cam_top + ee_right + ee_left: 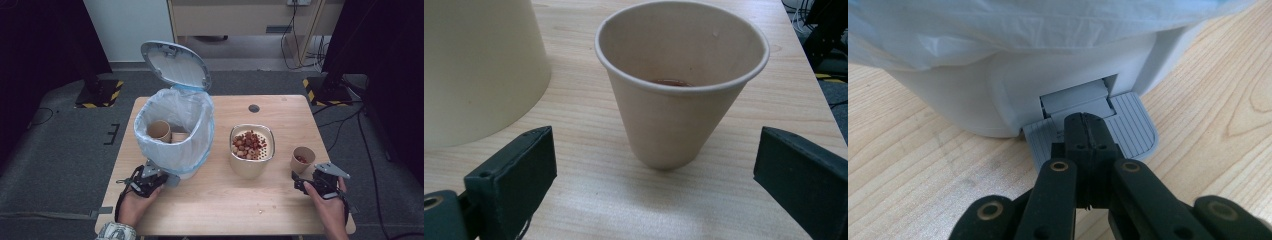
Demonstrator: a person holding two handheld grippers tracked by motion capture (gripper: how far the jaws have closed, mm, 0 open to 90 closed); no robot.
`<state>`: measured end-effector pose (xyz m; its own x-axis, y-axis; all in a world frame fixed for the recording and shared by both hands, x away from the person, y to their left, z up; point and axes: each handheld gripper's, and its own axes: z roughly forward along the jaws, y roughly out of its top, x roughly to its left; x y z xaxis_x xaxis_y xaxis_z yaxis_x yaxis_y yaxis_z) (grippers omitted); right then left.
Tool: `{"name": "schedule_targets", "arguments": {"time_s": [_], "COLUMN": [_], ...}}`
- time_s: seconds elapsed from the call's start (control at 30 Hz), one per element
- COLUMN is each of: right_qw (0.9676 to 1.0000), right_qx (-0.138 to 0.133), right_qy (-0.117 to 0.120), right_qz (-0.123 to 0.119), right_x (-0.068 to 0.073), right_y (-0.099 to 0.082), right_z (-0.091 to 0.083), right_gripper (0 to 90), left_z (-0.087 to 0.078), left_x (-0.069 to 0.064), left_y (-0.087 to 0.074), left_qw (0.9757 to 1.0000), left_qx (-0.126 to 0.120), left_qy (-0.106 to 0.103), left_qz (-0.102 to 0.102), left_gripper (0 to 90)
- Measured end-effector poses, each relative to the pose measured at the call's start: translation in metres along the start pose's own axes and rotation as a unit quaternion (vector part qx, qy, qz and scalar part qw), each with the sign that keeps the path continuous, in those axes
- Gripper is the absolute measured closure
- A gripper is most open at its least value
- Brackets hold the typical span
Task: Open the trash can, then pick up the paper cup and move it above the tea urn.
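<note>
A white pedal bin (176,150) lined with a pale blue bag stands at the table's left, its lid (175,64) raised. My left gripper (152,176) is shut with nothing between its jaws, and its tips (1085,122) rest on the bin's grey ribbed pedal (1135,127). A tan paper cup (302,159) with something red in its bottom stands upright at the right. My right gripper (300,181) is open just in front of it. In the right gripper view the cup (679,100) stands a little beyond the wide-apart pads (519,170), untouched.
A cream bowl (251,170) with a strainer of red and tan fruit stands mid-table, left of the cup. Two paper cups (160,131) lie inside the bin. The table's right edge (340,165) runs close to the cup. Black stands and cables sit on the floor beyond.
</note>
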<state>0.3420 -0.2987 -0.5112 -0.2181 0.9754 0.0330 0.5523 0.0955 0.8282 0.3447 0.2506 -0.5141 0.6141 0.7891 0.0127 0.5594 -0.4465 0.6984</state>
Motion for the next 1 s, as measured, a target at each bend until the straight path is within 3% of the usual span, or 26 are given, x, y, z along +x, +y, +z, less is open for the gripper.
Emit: {"name": "schedule_targets", "arguments": {"time_s": [0.37,0.67,0.77,1.0], "right_qw": [0.9998,0.9995,0.9991,0.9990], "right_qx": [-0.016,-0.026,-0.040,-0.044], "right_qy": [-0.011,-0.010,-0.004,-0.006], "right_qz": [0.003,0.013,0.010,0.007], "right_x": [-0.002,-0.003,-0.002,-0.003], "right_y": [0.007,0.014,0.016,0.017], "right_z": [0.007,0.012,0.014,0.017], "right_gripper": [3.7,3.7,3.8,5.6], "left_z": [0.000,0.000,0.000,0.000], "left_x": [0.000,0.000,0.000,0.000], "left_y": [0.000,0.000,0.000,0.000], "left_qw": [1.0000,1.0000,1.0000,1.0000], "left_qx": [0.000,-0.001,0.000,-0.001], "left_qy": [0.000,0.000,-0.001,-0.002], "left_qz": [0.000,0.000,0.000,0.000], "left_gripper": [89.9,90.0,89.9,90.0]}}
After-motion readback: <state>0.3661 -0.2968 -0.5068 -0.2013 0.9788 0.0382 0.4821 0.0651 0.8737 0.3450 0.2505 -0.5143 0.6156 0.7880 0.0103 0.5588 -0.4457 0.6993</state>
